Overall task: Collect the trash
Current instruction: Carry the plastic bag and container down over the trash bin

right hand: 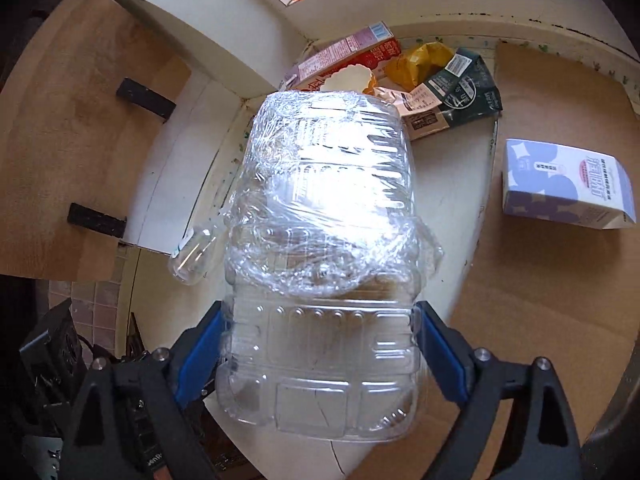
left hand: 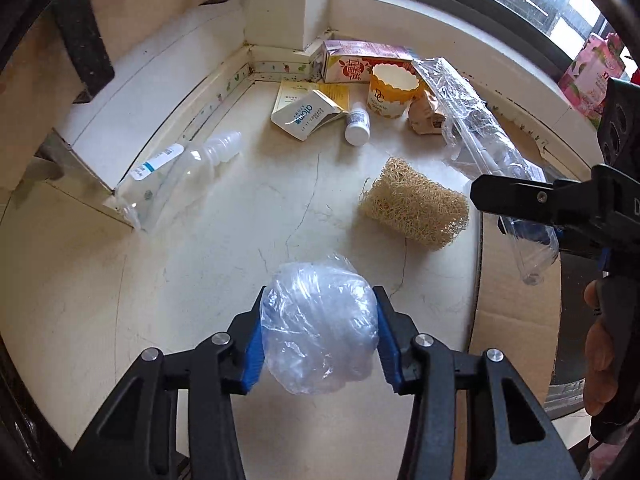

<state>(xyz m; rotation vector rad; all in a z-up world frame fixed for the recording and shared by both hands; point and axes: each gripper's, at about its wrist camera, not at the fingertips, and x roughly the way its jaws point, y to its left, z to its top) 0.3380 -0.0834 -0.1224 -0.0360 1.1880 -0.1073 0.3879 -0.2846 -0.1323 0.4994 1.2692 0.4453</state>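
My left gripper (left hand: 320, 340) is shut on a crumpled clear plastic bag (left hand: 320, 328), held above the white counter (left hand: 200, 260). My right gripper (right hand: 320, 348) is shut on a clear plastic clamshell container (right hand: 324, 280) partly wrapped in cling film; it also shows at the right of the left wrist view (left hand: 480, 136), with the right gripper (left hand: 520, 200) holding it. A loofah sponge (left hand: 416, 204), an empty clear bottle (left hand: 180, 172), a small white bottle (left hand: 358, 122), a paper cup (left hand: 394, 88), a juice carton (left hand: 360, 62) and flat packets (left hand: 308, 110) lie on the counter.
A cardboard sheet (right hand: 540, 280) lies at the right with a purple-and-white carton (right hand: 568, 184) on it. A dark packet (right hand: 464, 88) and a yellow wrapper (right hand: 424, 60) lie by the back wall. A window sill (left hand: 440, 12) runs behind. A pink box (left hand: 592, 76) stands at far right.
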